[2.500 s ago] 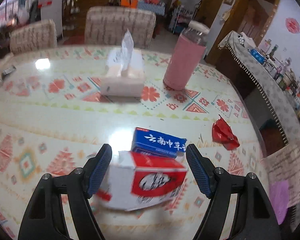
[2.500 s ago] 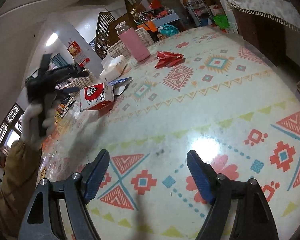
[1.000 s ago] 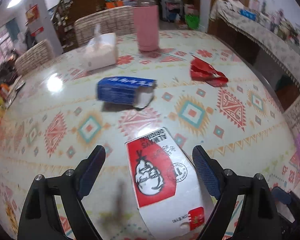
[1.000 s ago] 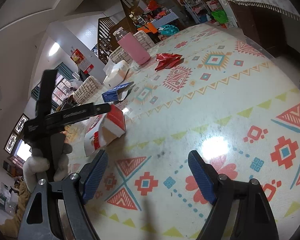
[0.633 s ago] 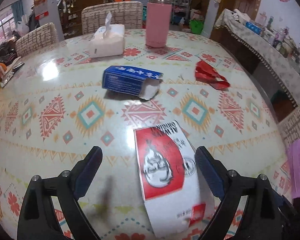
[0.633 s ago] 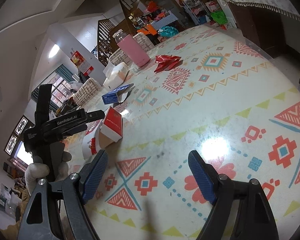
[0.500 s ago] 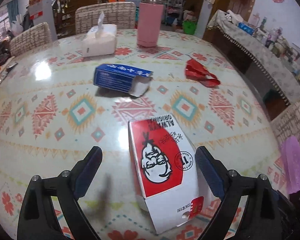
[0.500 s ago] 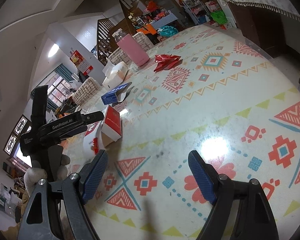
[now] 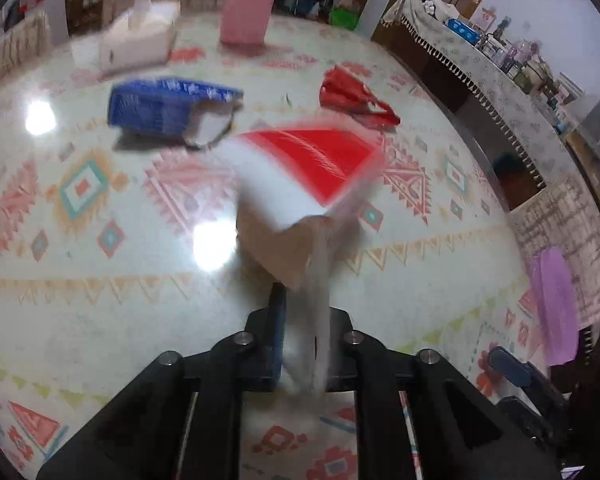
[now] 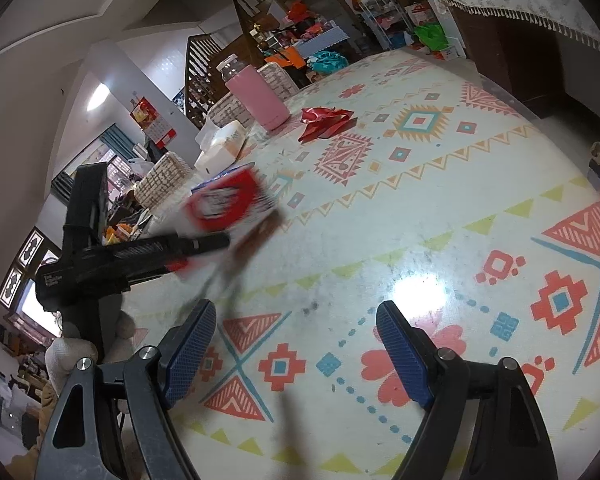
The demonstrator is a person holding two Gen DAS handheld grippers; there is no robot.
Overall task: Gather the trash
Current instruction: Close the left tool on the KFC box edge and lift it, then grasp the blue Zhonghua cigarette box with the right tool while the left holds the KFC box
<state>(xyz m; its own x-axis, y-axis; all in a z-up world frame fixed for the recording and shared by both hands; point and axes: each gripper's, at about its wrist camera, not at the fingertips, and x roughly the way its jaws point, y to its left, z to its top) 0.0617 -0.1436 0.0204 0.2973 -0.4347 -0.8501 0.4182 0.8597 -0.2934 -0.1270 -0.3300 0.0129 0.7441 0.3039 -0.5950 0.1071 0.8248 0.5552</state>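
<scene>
Jaws of the left gripper point(image 9: 305, 340) clench a flap of the red-and-white cardboard food box point(image 9: 300, 176), lifted above the patterned table point(image 9: 100, 280); the right gripper point(image 10: 296, 356) hangs released.

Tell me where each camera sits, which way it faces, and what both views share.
Left wrist: rides the left gripper, looking across the table at the clamped red-and-white carton; only its own fingers show.
Right wrist: rides the open right gripper, low over the table, facing the pink bottle; the left gripper and gloved hand show.
Shared: carton, red wrapper, bottle, tissue box.
</scene>
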